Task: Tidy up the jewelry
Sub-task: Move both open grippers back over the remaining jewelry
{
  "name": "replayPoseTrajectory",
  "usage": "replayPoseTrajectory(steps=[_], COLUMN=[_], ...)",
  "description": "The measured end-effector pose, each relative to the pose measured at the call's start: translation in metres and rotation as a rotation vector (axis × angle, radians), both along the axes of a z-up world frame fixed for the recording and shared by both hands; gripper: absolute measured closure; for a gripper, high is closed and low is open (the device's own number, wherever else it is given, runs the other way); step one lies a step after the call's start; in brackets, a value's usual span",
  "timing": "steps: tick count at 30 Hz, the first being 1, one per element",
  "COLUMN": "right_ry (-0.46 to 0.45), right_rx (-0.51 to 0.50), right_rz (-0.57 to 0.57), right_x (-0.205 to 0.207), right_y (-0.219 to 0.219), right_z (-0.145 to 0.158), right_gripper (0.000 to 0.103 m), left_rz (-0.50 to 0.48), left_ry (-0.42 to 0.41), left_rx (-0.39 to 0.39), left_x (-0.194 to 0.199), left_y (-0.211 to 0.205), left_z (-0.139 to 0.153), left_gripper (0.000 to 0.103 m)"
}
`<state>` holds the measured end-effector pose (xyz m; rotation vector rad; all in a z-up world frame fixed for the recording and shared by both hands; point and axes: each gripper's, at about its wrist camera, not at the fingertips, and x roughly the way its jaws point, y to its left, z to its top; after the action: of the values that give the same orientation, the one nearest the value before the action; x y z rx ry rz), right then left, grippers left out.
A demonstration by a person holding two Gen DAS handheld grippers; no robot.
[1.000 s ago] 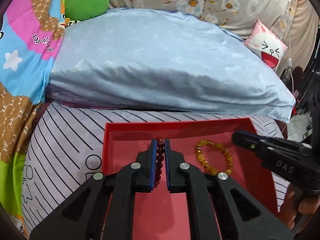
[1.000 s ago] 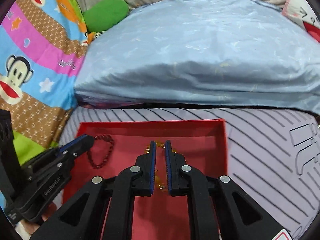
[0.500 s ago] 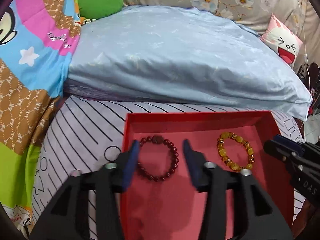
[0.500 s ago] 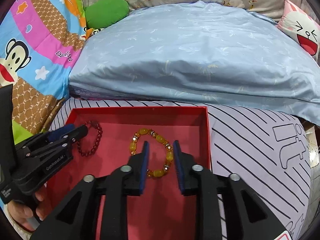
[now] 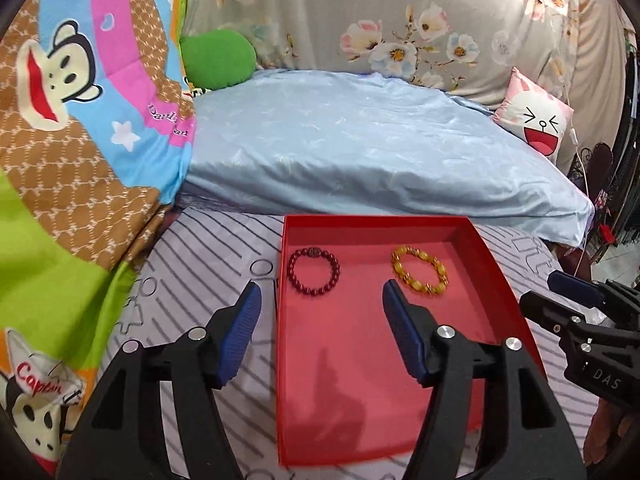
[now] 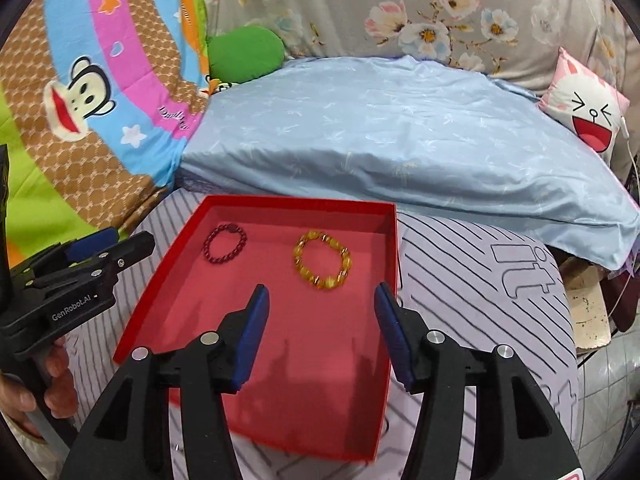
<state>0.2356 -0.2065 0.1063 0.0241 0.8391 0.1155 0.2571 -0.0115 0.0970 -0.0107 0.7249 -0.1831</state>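
A shallow red tray lies on the striped bedsheet. In it, a dark red bead bracelet rests at the far left and a yellow bead bracelet to its right. My left gripper hovers above and short of the dark red bracelet, its jaws opening with nothing between them. My right gripper hangs over the tray short of the yellow bracelet, its jaws also opening and empty. Each gripper shows at the edge of the other's view.
A large light blue pillow lies just beyond the tray. A colourful cartoon blanket rises on the left with a green cushion. A pink cartoon cushion sits at the right. A person's hand holds the left gripper's handle.
Both grippers were shut on their bracelets in the tray. They have let go, opened wide and pulled back and upward. Both bracelets now lie flat in the tray.
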Motion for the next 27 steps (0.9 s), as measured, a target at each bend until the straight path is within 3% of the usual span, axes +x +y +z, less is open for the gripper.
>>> replayPoseTrajectory(steps=[6, 12, 17, 27], right_ry=[0.011, 0.065, 0.113, 0.152], right_rx=[0.008, 0.04, 0.049, 0.038], right_rz=[-0.02, -0.073, -0.112, -0.138], right_x=[-0.06, -0.116, -0.152, -0.198], right_y=[0.0, -0.013, -0.021, -0.021], right_z=[-0.002, -0.021, -0.041, -0.061], right_gripper=[0.049, 0.048, 0.048, 0.048], left_rz=[-0.007, -0.009, 0.011, -0.027], left_ry=[0.009, 0.061, 0.108, 0.161], left_rx=[-0.016, -0.014, -0.056, -0.032], left_x=[-0.057, -0.111, -0.147, -0.199], left_y=[0.002, 0.006, 0.013, 0.005], left_z=[-0.003, -0.026, -0.044, -0.072], left_gripper=[0.043, 0.042, 0.042, 0.042])
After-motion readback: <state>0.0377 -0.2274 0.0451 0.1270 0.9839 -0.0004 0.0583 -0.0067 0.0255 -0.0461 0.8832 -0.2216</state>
